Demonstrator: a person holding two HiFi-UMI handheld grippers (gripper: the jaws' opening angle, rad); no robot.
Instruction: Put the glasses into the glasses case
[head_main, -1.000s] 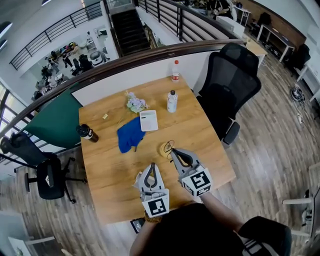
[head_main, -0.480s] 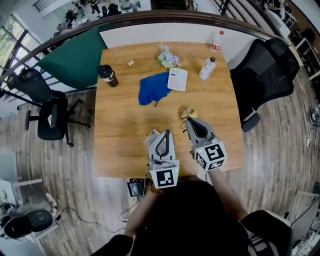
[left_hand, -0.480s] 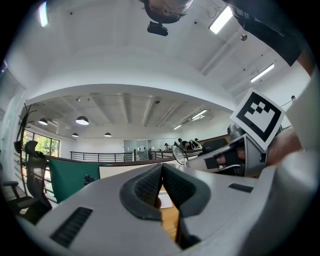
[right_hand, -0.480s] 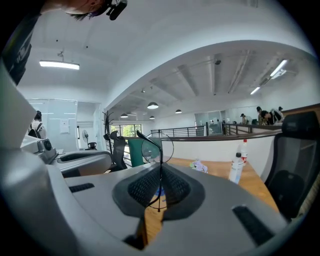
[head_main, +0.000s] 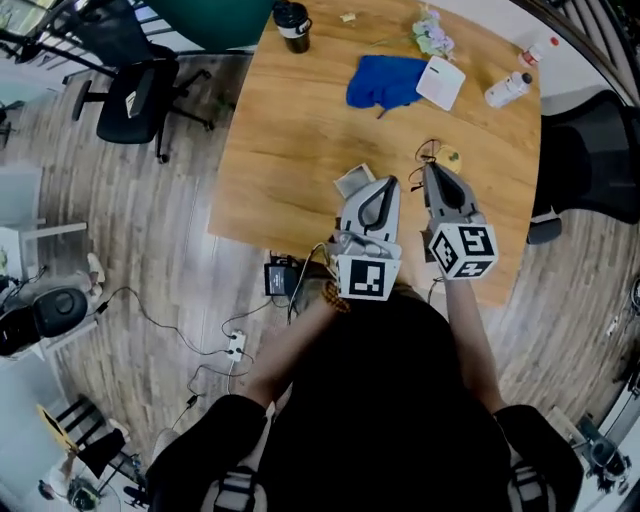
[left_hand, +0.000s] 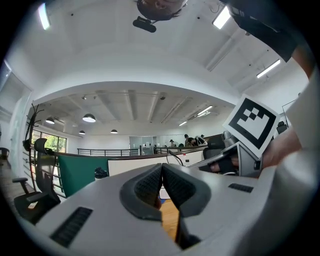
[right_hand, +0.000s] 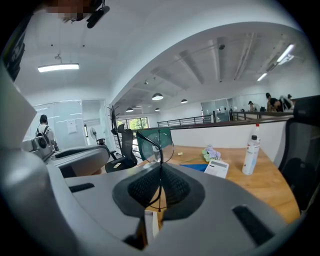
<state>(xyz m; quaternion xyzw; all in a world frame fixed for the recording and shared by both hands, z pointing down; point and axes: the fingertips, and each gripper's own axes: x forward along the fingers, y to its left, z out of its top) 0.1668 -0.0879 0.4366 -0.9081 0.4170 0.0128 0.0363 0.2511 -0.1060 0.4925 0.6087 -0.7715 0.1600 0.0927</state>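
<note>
Grippers have both sunk toward the wooden table (head_main: 290, 140), the left gripper (head_main: 384, 184) pressed together on nothing beside a pale flat thing (head_main: 350, 181), likely the glasses case, the right gripper (head_main: 432, 170) still pinching the glasses (head_main: 432, 152) just beyond, uncased.

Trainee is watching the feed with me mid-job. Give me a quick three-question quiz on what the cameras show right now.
1. What is clamped in the right gripper?
A) a bottle
B) the glasses
C) a calculator

2. True or false: the blue cloth lies on the floor.

3. Fill the gap: in the left gripper view, the jaws of the left gripper stand ____ (apart / together).

Key
1. B
2. False: it lies on the table, at the far side.
3. together
</note>
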